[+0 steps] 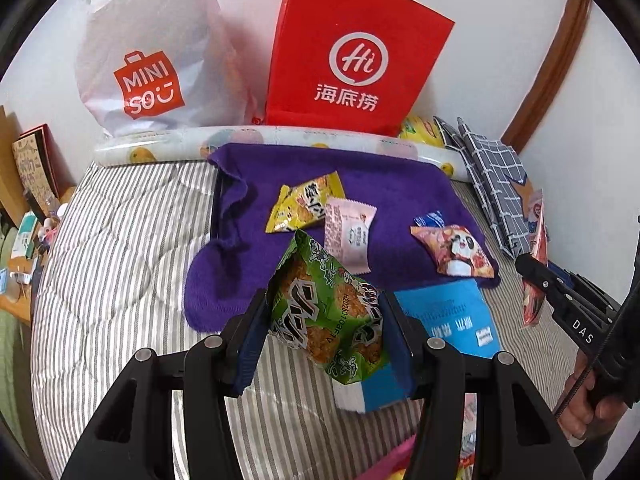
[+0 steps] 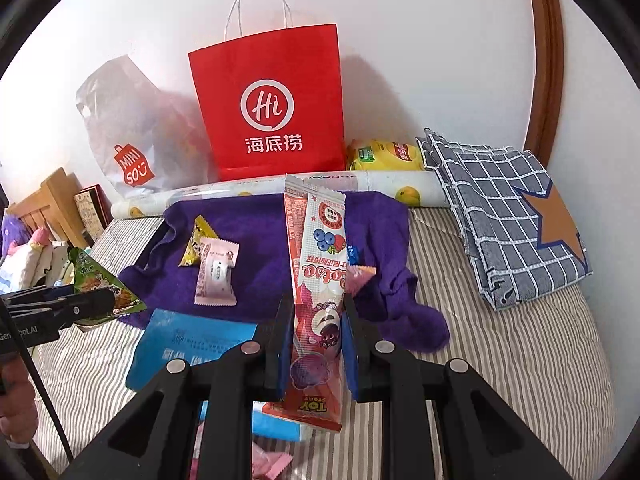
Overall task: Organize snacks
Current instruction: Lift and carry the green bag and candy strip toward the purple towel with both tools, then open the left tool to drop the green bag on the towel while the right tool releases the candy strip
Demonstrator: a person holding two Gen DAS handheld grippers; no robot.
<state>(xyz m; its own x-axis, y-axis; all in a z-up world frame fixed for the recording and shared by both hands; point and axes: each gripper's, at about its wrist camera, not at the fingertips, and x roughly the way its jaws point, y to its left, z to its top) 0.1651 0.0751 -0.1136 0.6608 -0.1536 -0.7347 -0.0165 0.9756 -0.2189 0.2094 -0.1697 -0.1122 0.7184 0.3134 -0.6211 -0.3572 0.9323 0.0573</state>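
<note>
My left gripper point(image 1: 324, 320) is shut on a green snack packet point(image 1: 328, 312) and holds it above the striped bed, near the front edge of the purple towel point(image 1: 240, 256). My right gripper point(image 2: 316, 328) is shut on a long pink Toy Story snack stick point(image 2: 320, 280), held upright over the towel's front edge point(image 2: 260, 236). On the towel lie a yellow packet point(image 1: 304, 204), a pink-white packet point(image 1: 348, 236), a panda packet point(image 1: 456, 250) and a small blue packet point(image 1: 430, 219). The left gripper with the green packet also shows in the right wrist view point(image 2: 96, 292).
A red Haidilao paper bag point(image 1: 352, 60) and a white Miniso plastic bag point(image 1: 148, 60) stand against the wall behind a rolled mat point(image 1: 280, 138). A blue box point(image 1: 448, 320) lies on the bed. Folded checked cloth point(image 2: 504, 216) lies right. A yellow bag point(image 2: 384, 156) sits behind.
</note>
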